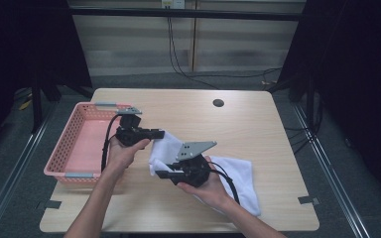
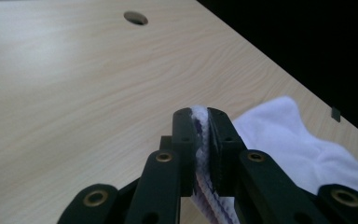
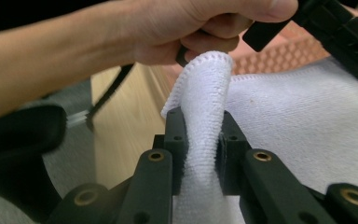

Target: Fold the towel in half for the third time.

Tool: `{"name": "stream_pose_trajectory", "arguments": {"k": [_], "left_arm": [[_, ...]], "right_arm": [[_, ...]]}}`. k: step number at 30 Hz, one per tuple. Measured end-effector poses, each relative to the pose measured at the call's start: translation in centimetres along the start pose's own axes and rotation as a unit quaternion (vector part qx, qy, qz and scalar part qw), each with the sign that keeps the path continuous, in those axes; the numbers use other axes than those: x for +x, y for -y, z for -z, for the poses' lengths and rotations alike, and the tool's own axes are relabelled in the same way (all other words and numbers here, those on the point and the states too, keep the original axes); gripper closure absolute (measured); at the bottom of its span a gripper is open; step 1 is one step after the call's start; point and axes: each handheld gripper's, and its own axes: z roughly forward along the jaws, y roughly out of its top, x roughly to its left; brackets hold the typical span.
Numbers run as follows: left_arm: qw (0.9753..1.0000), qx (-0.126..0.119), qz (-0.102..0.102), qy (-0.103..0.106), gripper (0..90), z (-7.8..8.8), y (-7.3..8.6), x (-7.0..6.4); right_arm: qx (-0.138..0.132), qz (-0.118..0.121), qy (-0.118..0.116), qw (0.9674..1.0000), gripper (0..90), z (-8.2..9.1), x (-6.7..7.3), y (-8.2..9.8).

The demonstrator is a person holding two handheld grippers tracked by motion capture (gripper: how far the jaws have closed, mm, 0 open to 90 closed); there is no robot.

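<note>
Dark curtains ring a pale wooden table [image 1: 258, 129] with a round hole [image 1: 218, 103] near its far edge. At the left sits a pink basket [image 1: 74, 144]. Just right of it, the left gripper [image 1: 159, 134] pinches a lifted edge of the white towel [image 1: 238, 173], fabric squeezed between its jaws. Nearer and further right, the right gripper [image 1: 161, 174] clamps another fold of that towel, whose remainder lies on the table's near right part.
</note>
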Motion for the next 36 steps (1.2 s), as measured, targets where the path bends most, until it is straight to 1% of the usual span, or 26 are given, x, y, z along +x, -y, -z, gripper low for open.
{"name": "stream_pose_trajectory", "arguments": {"k": [1,2,4,5,7,8,9,11,12,13,14,15,16,18,20,23,25,27,28,30,31,32,34,36], "left_arm": [[1.0000,-0.001,-0.002,-0.002,82.9,0.4,-0.3,0.0],[1.0000,-0.003,-0.001,-0.008,82.9,1.2,-0.7,-0.1],[0.9996,-0.006,-0.012,-0.023,82.9,2.5,-1.3,-0.4],[0.9995,-0.013,-0.014,-0.023,82.9,3.1,-1.5,-0.5],[0.9992,-0.013,-0.021,-0.033,82.9,3.7,-1.5,-0.8],[0.9990,-0.011,-0.024,-0.037,82.9,3.6,-1.3,-0.9],[0.9992,-0.011,-0.023,-0.032,82.8,3.4,-1.1,-0.9],[0.9996,-0.012,-0.017,-0.020,82.7,2.3,-0.5,-1.0],[0.9997,-0.006,-0.017,-0.014,82.6,1.6,-0.3,-1.2],[0.9997,-0.005,-0.019,-0.014,82.5,1.1,-0.2,-1.4],[0.9996,0.002,-0.025,-0.012,82.5,0.3,-0.1,-1.8],[0.9996,0.004,-0.028,-0.008,82.3,-0.1,0.0,-2.0],[0.9996,0.005,-0.027,-0.001,82.2,-0.9,0.1,-2.3],[0.9995,0.010,-0.030,0.006,82.0,-2.0,0.1,-2.9],[0.9992,0.017,-0.035,0.013,81.7,-3.3,0.1,-3.7],[0.9985,0.028,-0.044,0.019,81.4,-5.0,0.1,-4.7],[0.9978,0.039,-0.049,0.022,81.0,-5.9,0.1,-5.1],[0.9977,0.041,-0.046,0.028,80.7,-7.0,0.2,-5.4],[0.9973,0.047,-0.047,0.031,80.6,-7.5,0.3,-5.6],[0.9973,0.053,-0.042,0.027,80.7,-8.7,0.5,-5.8],[0.9974,0.053,-0.039,0.030,80.8,-9.1,0.6,-5.9],[0.9974,0.054,-0.035,0.032,80.8,-9.6,0.7,-5.9],[0.9971,0.060,-0.028,0.038,80.7,-10.8,0.9,-6.0],[0.9966,0.067,-0.026,0.041,80.4,-12.0,1.2,-6.2]], "right_arm": [[-0.004,0.001,-0.002,1.0000,78.2,-0.2,0.1,-0.5],[-0.006,0.004,-0.004,1.0000,78.2,-0.4,0.2,-0.9],[-0.012,0.015,-0.006,0.9998,78.3,-0.5,0.7,-2.1],[-0.022,0.018,-0.008,0.9996,78.3,-0.4,0.9,-2.6],[-0.037,0.017,-0.016,0.9990,78.3,-0.2,1.1,-3.1],[-0.042,0.014,-0.018,0.9989,78.3,-0.2,1.2,-3.1],[-0.043,0.013,-0.019,0.9988,78.3,-0.3,1.2,-2.9],[-0.038,0.009,-0.017,0.9991,78.2,-0.6,1.2,-2.1],[-0.032,0.004,-0.018,0.9993,78.2,-0.7,1.2,-1.4],[-0.025,0.004,-0.018,0.9995,78.1,-0.7,1.1,-0.9],[-0.022,0.002,-0.015,0.9996,78.1,-0.6,1.1,-0.5],[-0.019,-0.001,-0.010,0.9998,78.1,-0.3,1.0,0.1],[-0.016,-0.004,-0.009,0.9998,78.1,-0.1,0.9,0.5],[-0.014,-0.008,-0.002,0.9999,78.0,0.6,0.8,1.4],[-0.014,-0.012,0.004,0.9998,77.9,1.4,0.7,2.1],[-0.021,-0.023,0.014,0.9994,77.8,2.6,0.6,3.4],[-0.024,-0.026,0.023,0.9991,77.5,3.3,0.6,4.2],[-0.026,-0.026,0.033,0.9988,77.0,4.2,0.6,5.2],[-0.026,-0.026,0.036,0.9987,76.8,4.8,0.6,5.7],[-0.030,-0.022,0.049,0.9981,76.5,5.9,0.4,6.8],[-0.036,-0.034,0.055,0.9973,76.4,6.6,0.1,7.5],[-0.039,-0.041,0.056,0.9968,76.4,7.0,-0.1,7.9],[-0.041,-0.050,0.073,0.9952,76.2,8.0,-0.5,9.0],[-0.031,-0.071,0.082,0.9936,75.4,8.7,-0.9,9.9]]}}
